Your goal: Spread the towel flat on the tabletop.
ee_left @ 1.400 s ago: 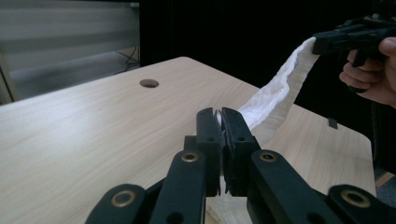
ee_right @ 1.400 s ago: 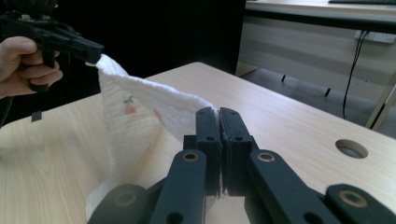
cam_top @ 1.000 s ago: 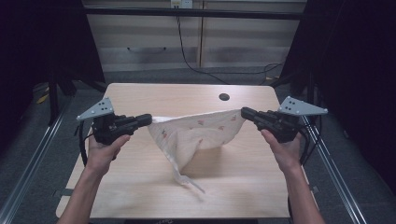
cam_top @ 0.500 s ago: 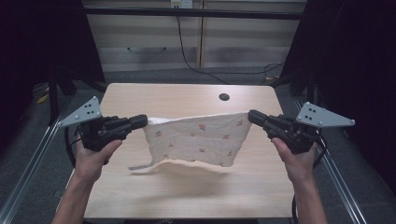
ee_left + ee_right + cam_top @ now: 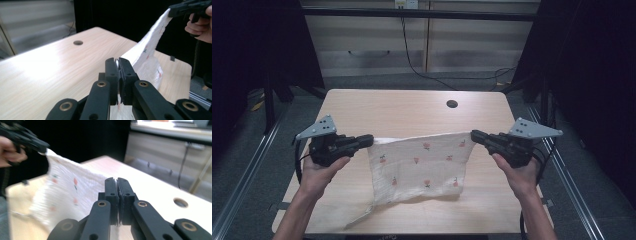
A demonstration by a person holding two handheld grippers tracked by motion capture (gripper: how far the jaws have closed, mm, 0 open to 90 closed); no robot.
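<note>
- The left gripper (image 5: 366, 141) is clenched on one top corner of the cloth (image 5: 419, 167); the right gripper (image 5: 477, 136) is clamped on the other corner.
- The cloth is held stretched between them above the counter (image 5: 402, 107), its lower edge and a trailing strip draped on the wood near the front.
- Risk: a thin corner could be slipped from the jaws if the grippers are pulled further apart; the hanging strip could be bunched under if the cloth is lowered unevenly.
- Both hands are held level, grippers pointed inward at each other, forearms reaching in from the near edge.
</note>
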